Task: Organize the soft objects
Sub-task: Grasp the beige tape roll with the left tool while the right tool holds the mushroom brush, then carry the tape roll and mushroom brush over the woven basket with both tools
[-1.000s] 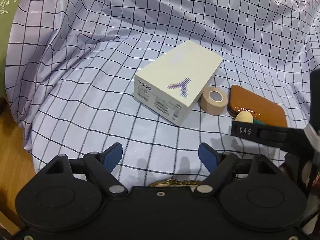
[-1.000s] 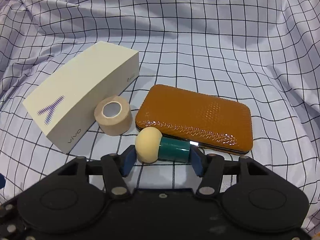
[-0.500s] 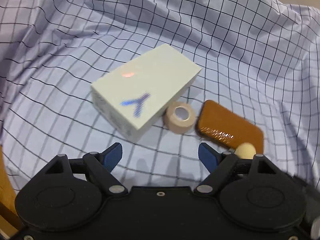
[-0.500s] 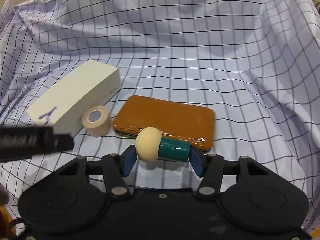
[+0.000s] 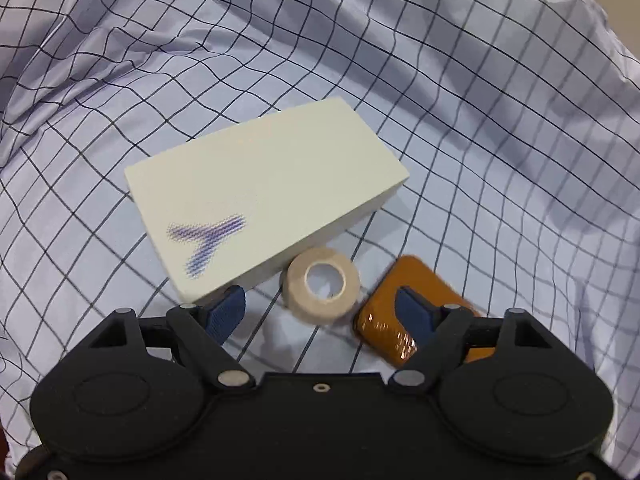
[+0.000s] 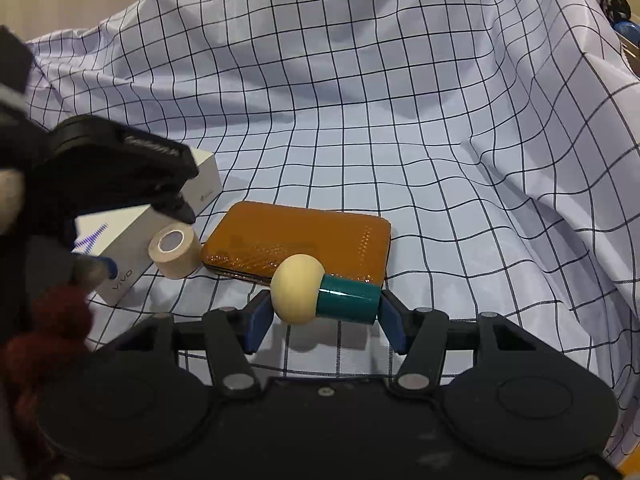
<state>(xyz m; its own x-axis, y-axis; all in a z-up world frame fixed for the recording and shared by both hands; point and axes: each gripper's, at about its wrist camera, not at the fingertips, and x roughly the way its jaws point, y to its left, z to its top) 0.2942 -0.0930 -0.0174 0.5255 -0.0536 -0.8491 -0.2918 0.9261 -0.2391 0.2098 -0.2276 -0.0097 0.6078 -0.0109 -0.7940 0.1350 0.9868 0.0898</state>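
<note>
My right gripper is shut on a makeup sponge with a cream round head and teal handle, held above the checked cloth. My left gripper is open, its fingers either side of a beige tape roll, just above it. The roll lies between a cream phone box and a brown leather wallet. The left gripper shows in the right wrist view over the box. The wallet is partly hidden behind the left gripper's right finger.
A pale checked cloth covers the whole surface in loose folds, rising at the back and right. A dark striped object and a blue thing sit at the cloth's far right edge.
My left gripper has moved forward and right, down toward the tape roll, which now sits between its open fingers. My right gripper has pulled back and up with the sponge.
</note>
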